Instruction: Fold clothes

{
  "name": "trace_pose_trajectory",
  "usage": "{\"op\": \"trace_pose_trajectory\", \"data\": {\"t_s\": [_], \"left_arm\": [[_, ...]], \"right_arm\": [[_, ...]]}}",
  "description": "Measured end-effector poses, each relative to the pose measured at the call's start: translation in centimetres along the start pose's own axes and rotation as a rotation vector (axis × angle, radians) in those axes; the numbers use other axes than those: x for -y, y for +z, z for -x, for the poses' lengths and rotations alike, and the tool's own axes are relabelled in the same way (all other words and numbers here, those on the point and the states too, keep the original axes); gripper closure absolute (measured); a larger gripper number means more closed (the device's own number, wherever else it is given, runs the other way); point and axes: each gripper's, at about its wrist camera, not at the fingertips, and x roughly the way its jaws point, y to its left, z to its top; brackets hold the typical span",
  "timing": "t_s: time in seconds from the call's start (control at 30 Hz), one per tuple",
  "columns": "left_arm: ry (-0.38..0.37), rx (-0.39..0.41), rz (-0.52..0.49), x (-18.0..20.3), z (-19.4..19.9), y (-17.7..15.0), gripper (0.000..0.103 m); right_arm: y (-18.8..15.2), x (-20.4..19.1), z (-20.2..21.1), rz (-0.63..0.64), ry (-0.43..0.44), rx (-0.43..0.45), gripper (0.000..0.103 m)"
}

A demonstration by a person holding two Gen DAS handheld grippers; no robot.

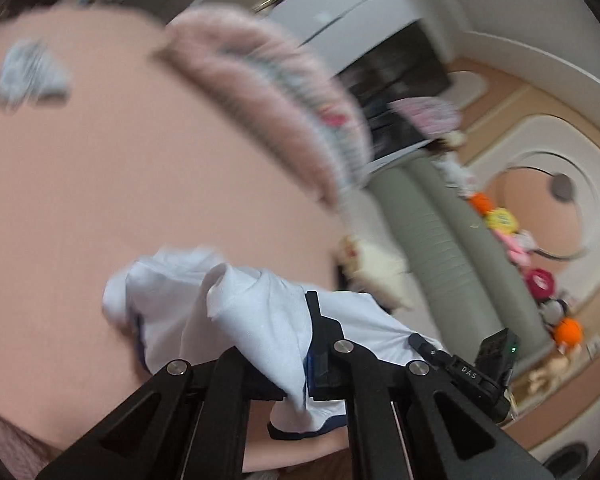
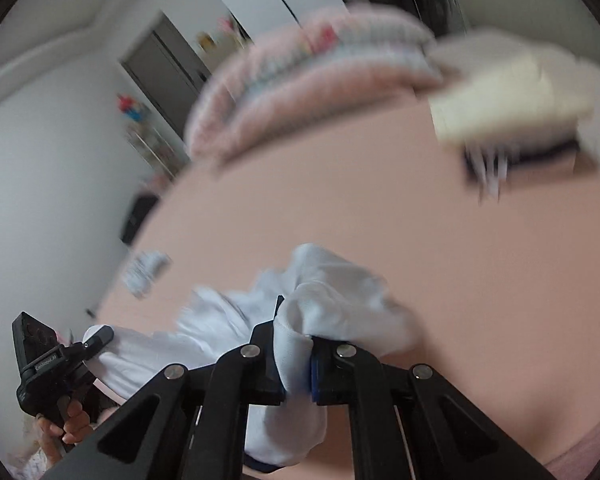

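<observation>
A white garment (image 1: 252, 312) with dark blue trim hangs bunched above the pink bed surface (image 1: 100, 200). In the left wrist view my left gripper (image 1: 300, 344) is shut on a fold of it, cloth draping over one finger. To the right, my right gripper (image 1: 418, 340) pinches another part of the same garment. In the right wrist view the right gripper (image 2: 296, 340) is shut on a thick fold of the white garment (image 2: 340, 304). A hand (image 2: 66, 428) holds the left gripper (image 2: 102, 334) at lower left, its tip on the cloth.
A rolled pink patterned blanket (image 1: 280, 92) lies along the bed's far side. A stack of folded cream and white clothes (image 2: 508, 112) sits at the back right. A small grey-white folded piece (image 1: 32, 72) lies far left. Plush toys (image 1: 500, 220) line a grey headboard.
</observation>
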Motion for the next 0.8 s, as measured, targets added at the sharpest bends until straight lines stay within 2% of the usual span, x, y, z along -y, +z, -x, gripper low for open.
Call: {"op": "trace_pose_trajectory", "data": {"t_s": [0.1, 0.2, 0.27, 0.33, 0.37, 0.43, 0.5, 0.57, 0.6, 0.63, 0.7, 0.73, 0.8], "left_arm": [[-0.075, 0.050, -0.062, 2.8, 3.6, 1.2, 0.099], [-0.192, 0.093, -0.105, 6.2, 5.7, 2.3, 0.099], [-0.207, 0.098, -0.119, 7.4, 7.1, 3.0, 0.099], [-0.170, 0.068, -0.088, 7.4, 6.3, 3.5, 0.099], [-0.132, 0.049, -0.078, 6.8, 5.6, 3.6, 0.099], [-0.035, -0.038, -0.017, 4.2, 2.1, 3.4, 0.099], [0.029, -0.114, 0.073, 0.6, -2.5, 4.1, 0.099], [0.078, -0.139, 0.091, -1.2, -6.2, 6.9, 0.099], [0.068, -0.134, 0.090, -0.5, -7.0, 9.1, 0.099], [0.049, -0.123, 0.087, 0.6, -7.6, 11.6, 0.099], [-0.031, -0.020, -0.011, 5.2, -6.1, 16.0, 0.099], [-0.065, 0.037, -0.076, 8.1, -4.5, 17.8, 0.099], [-0.133, 0.137, -0.185, 13.5, -0.9, 20.6, 0.099]], "right_arm": [[0.6, -3.0, 4.5, 0.063, 0.044, 0.084, 0.097], [1.7, -6.0, 8.7, 0.113, 0.094, 0.146, 0.097], [2.7, -7.2, 11.3, 0.131, 0.124, 0.198, 0.097], [3.3, -7.9, 13.0, 0.143, 0.127, 0.239, 0.097], [3.6, -7.9, 13.1, 0.140, 0.100, 0.241, 0.097], [3.5, -6.3, 10.2, 0.108, 0.017, 0.178, 0.097], [3.2, -4.4, 6.9, 0.074, -0.066, 0.103, 0.097], [5.6, -3.8, 4.6, 0.061, -0.077, 0.094, 0.097], [7.1, -3.6, 3.6, 0.057, -0.075, 0.097, 0.097], [8.6, -3.5, 2.6, 0.052, -0.073, 0.100, 0.097], [11.6, -3.2, 0.7, 0.044, -0.069, 0.106, 0.097], [13.6, -4.0, 1.3, 0.053, -0.041, 0.146, 0.097], [17.7, -7.3, 5.6, 0.098, 0.022, 0.294, 0.097]]}}
